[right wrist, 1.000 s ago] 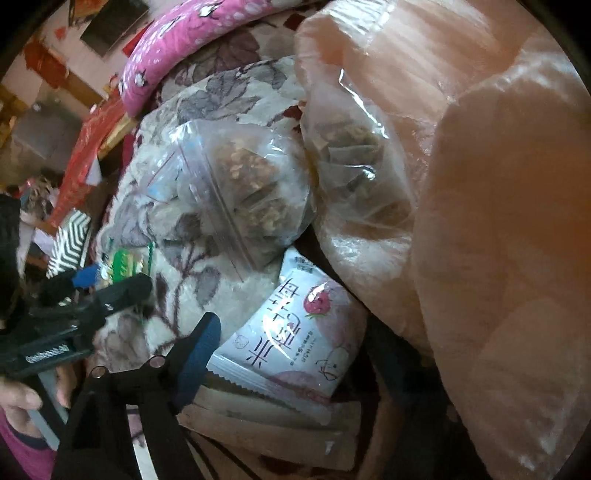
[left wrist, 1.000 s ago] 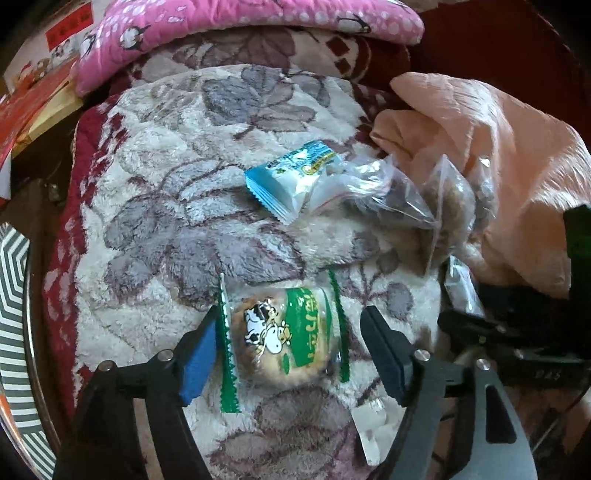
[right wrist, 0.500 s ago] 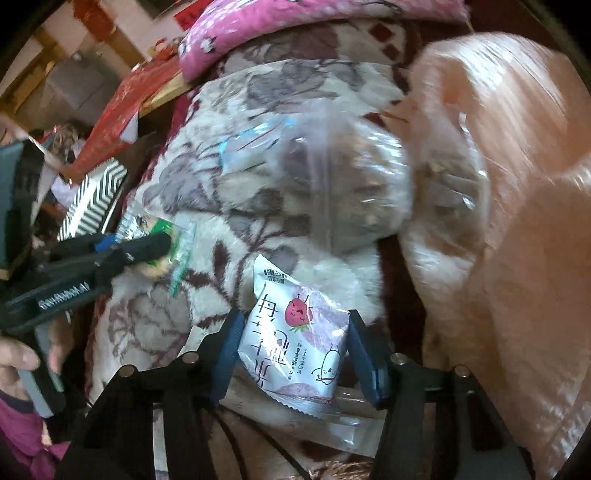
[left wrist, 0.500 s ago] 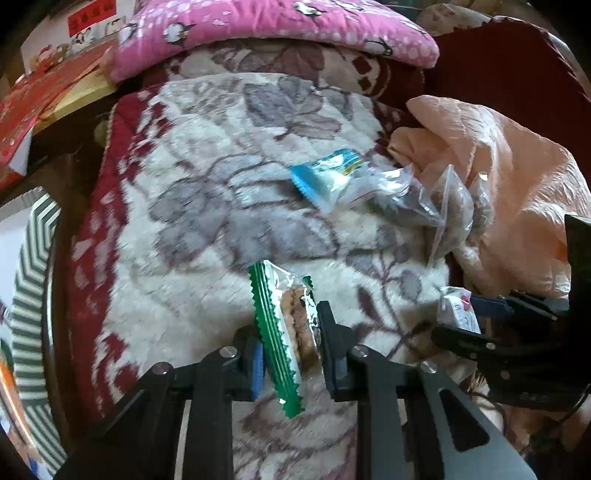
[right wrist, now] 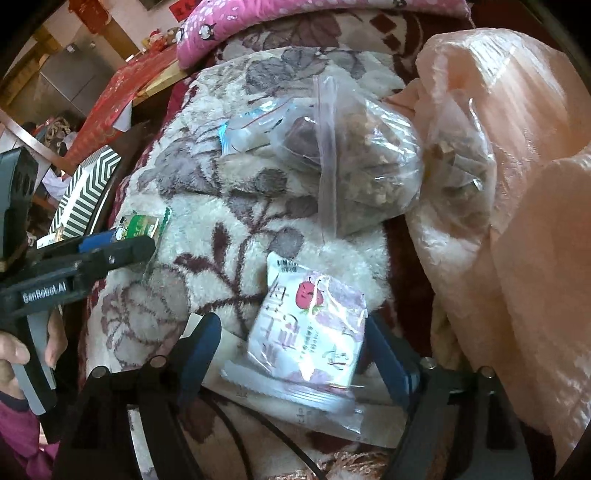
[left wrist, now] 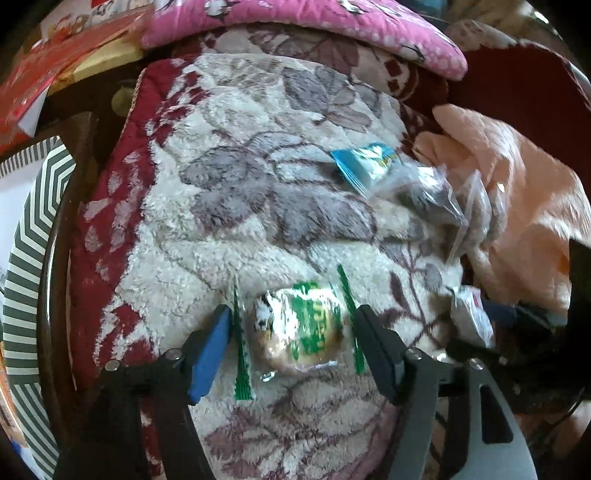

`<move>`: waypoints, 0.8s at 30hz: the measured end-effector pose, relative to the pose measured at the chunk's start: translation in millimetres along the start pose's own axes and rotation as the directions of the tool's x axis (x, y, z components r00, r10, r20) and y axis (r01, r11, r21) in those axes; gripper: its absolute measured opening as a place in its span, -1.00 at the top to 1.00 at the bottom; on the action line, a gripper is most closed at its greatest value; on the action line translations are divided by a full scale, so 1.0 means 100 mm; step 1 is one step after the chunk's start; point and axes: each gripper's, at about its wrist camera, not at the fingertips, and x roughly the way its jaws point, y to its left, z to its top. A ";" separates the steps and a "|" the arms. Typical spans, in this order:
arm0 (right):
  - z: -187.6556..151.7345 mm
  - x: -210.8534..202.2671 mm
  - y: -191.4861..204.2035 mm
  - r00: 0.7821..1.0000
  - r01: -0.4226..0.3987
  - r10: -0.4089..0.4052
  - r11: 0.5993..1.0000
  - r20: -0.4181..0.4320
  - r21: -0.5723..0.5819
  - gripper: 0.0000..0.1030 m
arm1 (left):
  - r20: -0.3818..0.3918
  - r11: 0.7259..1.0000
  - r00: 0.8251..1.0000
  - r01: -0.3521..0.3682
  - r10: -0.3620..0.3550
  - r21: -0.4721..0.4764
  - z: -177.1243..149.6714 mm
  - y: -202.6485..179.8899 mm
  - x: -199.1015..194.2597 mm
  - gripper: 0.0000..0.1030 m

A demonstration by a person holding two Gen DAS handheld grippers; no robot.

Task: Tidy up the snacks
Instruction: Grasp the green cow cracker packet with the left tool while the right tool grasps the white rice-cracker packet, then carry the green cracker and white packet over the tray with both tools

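A green cookie packet (left wrist: pixel 299 325) with a cow on it lies flat on the flowered blanket (left wrist: pixel 229 206). It sits between the jaws of my left gripper (left wrist: pixel 291 321), which are opening, and the pads do not press on it. My right gripper (right wrist: pixel 291 325) is also opening. Between its jaws a white and purple strawberry packet (right wrist: pixel 310 332) rests on a long flat sachet (right wrist: pixel 295 402). The left gripper (right wrist: pixel 122 247), in a person's hand, shows at the left of the right wrist view. A blue packet (left wrist: pixel 365 166) lies farther up the blanket.
Two clear zip bags of brown nuts (right wrist: pixel 365 158) lean against a peach plastic bag (right wrist: pixel 524 192) on the right. A pink cushion (left wrist: pixel 303 26) lies across the back. A striped round edge (left wrist: pixel 33 258) and red paper (left wrist: pixel 44 74) are at the left.
The left gripper was shut on the green packet held edge-on; now its jaws are apart and the packet lies flat. The right jaws had narrowed around the strawberry packet and have widened again.
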 end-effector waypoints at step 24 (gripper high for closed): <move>0.06 -0.11 0.32 0.999 -0.021 0.024 0.991 0.026 -0.130 -0.08 | 0.046 0.994 0.993 -0.111 0.111 -0.007 -0.09 0.15 -0.28 -0.03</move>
